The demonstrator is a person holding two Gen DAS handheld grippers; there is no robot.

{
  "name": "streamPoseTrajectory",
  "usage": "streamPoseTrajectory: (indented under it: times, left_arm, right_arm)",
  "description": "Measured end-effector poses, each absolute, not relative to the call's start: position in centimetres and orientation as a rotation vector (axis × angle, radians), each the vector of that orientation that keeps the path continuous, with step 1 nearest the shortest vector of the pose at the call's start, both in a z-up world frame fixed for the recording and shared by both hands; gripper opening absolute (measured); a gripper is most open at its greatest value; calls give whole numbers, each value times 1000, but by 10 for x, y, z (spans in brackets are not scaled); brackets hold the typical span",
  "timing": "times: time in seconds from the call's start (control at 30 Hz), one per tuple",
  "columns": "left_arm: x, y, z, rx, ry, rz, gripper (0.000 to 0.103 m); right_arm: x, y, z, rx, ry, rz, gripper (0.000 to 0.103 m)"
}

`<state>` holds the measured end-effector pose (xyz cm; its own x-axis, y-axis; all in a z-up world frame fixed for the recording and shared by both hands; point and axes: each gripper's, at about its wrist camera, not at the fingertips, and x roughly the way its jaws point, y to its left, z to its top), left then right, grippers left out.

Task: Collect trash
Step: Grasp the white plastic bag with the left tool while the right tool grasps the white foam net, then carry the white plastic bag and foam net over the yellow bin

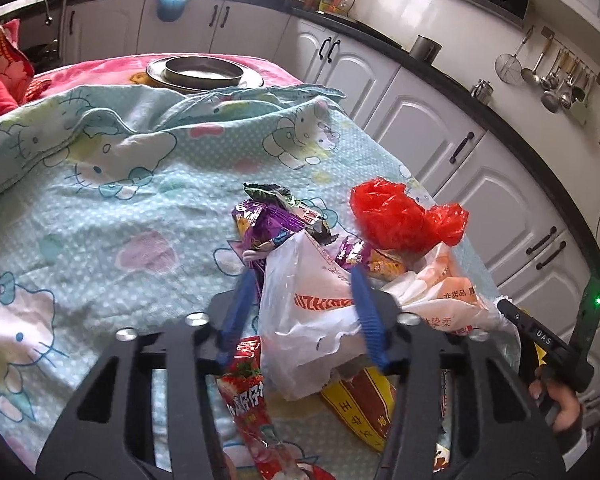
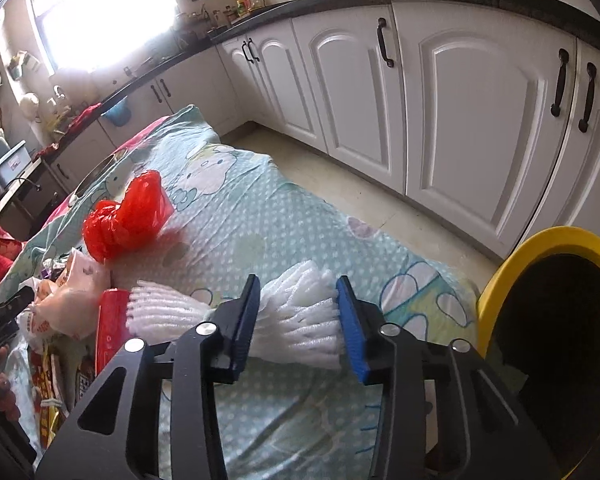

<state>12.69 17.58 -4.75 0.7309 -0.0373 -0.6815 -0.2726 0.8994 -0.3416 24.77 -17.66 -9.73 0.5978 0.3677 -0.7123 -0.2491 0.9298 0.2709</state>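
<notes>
Straddling white plastic bag [image 1: 312,304] w/ left gripper [image 1: 304,276], fingers wide apart, bag between, mid trash pile. Right gripper [image 2: 298,292] apart round white foam net [image 2: 300,320], near-right on bedsheet [image 2: 260,220], yellow bin [image 2: 496,280] right.

Left wrist cam sits low & close over the trash pile, looking fwd past its blue fingers [image 1: 242,300] across the cartoon-print sheet [image 1: 100,200] toward the corner cabinets. Right wrist cam, equally close to the bed, faces along the cabinet row [image 2: 460,120] toward the bright window [image 2: 100,12]. Both views share the red plastic bag [image 1: 396,216] [image 2: 128,216], sheet & white cabinets.
</notes>
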Motion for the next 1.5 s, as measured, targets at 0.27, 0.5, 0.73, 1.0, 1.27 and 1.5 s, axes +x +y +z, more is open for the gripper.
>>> streamPoseTrajectory:
  times: [0.27,0.5,0.73,1.0,1.27,1.5]
  left_arm:
    - [126,176,-46,-429,749,145,8]
    - [120,172,-34,-419,710,139,5]
    - [112,163,-10,-389,644,132,5]
    - [108,142,14,-333,588,108,5]
    - [108,116,28,-304,564,65,5]
    - [108,90,41,-269,542,25,5]
  right_arm:
    - [237,-177,-97,133,833,361,21]
    - [227,-178,-89,145,799,374,12]
    - [209,-189,-66,160,707,383,11]
    - [193,-204,-39,169,634,384,11]
    - [173,-223,-18,174,576,379,11]
    - [159,-243,-1,174,532,374,11]
